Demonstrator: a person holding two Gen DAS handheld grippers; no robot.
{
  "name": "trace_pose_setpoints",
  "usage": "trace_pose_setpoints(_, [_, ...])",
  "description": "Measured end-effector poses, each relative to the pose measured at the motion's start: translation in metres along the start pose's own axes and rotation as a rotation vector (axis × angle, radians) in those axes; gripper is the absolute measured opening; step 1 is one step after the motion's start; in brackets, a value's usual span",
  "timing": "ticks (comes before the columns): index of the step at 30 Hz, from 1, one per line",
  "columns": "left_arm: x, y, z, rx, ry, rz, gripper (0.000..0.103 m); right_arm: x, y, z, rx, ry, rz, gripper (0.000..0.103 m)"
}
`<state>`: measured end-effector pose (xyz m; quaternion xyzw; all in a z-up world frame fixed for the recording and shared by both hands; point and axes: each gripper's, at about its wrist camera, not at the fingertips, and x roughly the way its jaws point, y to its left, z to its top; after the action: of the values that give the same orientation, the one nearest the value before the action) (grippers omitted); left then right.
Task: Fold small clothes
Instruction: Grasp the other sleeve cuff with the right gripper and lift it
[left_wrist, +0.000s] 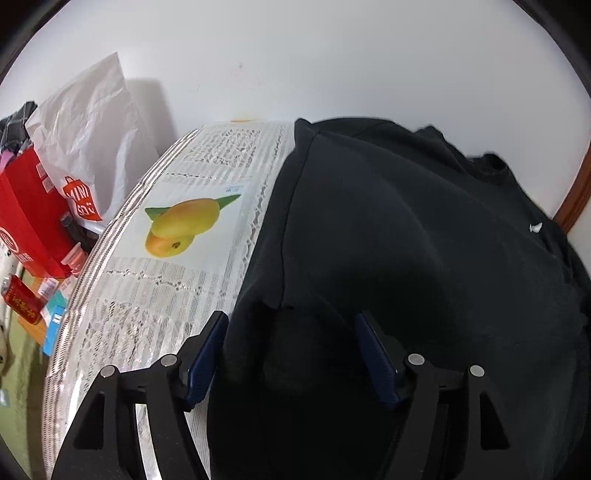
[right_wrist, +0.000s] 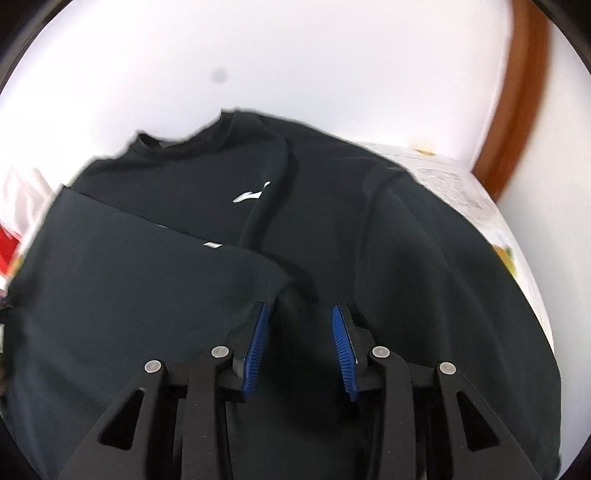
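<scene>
With both jaws parted over the black T-shirt (right_wrist: 369, 240) on the newspaper-covered table (left_wrist: 177, 280), our left gripper (left_wrist: 291, 354) and right gripper (right_wrist: 301, 347) should pinch its folded edges squarely.

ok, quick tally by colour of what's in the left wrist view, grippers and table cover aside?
Black: 1, the shirt
Red: 2, the box and the can
White: 1, the shopping bag
Dark checked: 1, the cloth behind the box
Total: 5. Small clutter below the box is too blurred to count.
</scene>
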<state>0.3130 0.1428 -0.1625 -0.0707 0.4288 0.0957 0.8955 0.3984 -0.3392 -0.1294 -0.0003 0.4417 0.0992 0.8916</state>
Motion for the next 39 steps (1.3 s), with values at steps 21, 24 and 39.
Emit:
trace_pose_setpoints(21, [-0.072,-0.022,-0.082,0.102,0.006,0.028,0.074,-0.055,-0.029,-0.059,-0.050,-0.086,-0.162,0.072])
trace_pose_setpoints(24, [-0.065,-0.018,-0.083,0.080,0.013,0.025,0.076,-0.025,-0.020,-0.034,-0.026,-0.039,-0.122,0.061])
trace_pose_setpoints(39, [-0.063,-0.016,-0.088,0.062,-0.004,0.023,0.078,0.002,-0.088,-0.036,0.239,0.027,-0.101,0.013])
